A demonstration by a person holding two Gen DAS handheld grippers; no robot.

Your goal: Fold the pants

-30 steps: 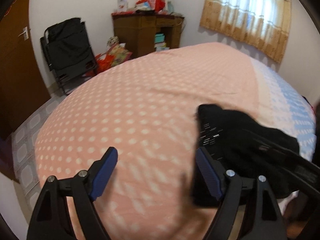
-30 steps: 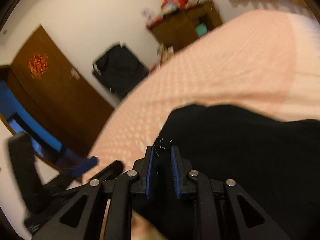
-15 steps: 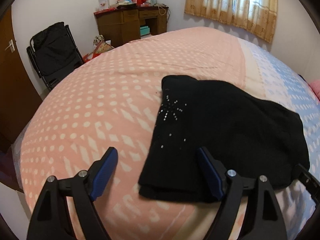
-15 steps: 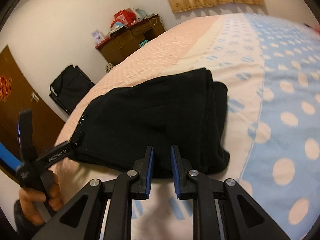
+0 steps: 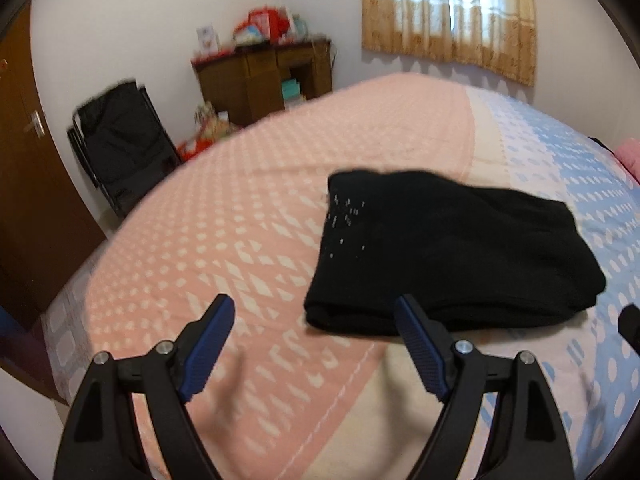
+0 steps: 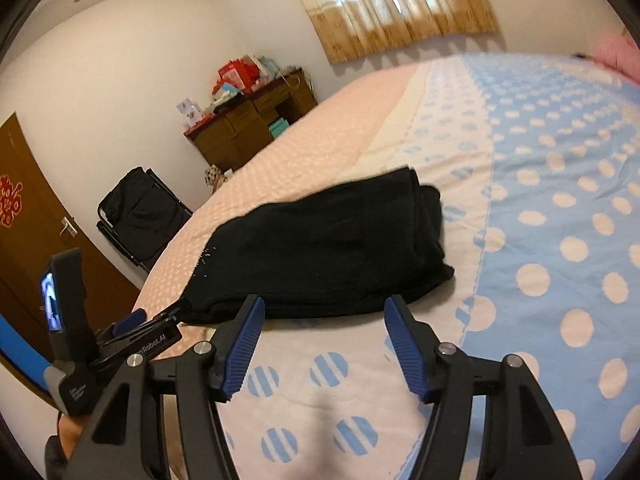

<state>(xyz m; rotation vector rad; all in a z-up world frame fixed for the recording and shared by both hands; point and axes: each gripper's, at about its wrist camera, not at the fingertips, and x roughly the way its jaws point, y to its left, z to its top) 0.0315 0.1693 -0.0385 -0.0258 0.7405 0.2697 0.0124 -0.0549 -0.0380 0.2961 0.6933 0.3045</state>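
The black pants (image 5: 448, 256) lie folded in a flat bundle on the bed, with small silver studs near their left end. My left gripper (image 5: 314, 306) hovers open just short of the bundle's near left corner, holding nothing. In the right wrist view the pants (image 6: 328, 248) sit just past my right gripper (image 6: 324, 306). Its jaws are opening, and the blue pads (image 6: 244, 344) stand clear of the cloth. The left gripper (image 6: 136, 326) shows at lower left, held by a hand (image 6: 64, 440). A tip of the right gripper (image 5: 630, 324) pokes in at the right edge.
The bed cover (image 6: 540, 240) is pink with white flecks on the left and blue with white dots on the right. A wooden desk (image 5: 264, 76) piled with things, a black folding chair (image 5: 116, 144) and a brown door (image 6: 24, 216) stand beyond the bed. A curtained window (image 5: 448, 12) is behind.
The right gripper, shut on the pants' edge before, has opened and let go. Both grippers have drawn back from the bundle, which now lies still and folded.
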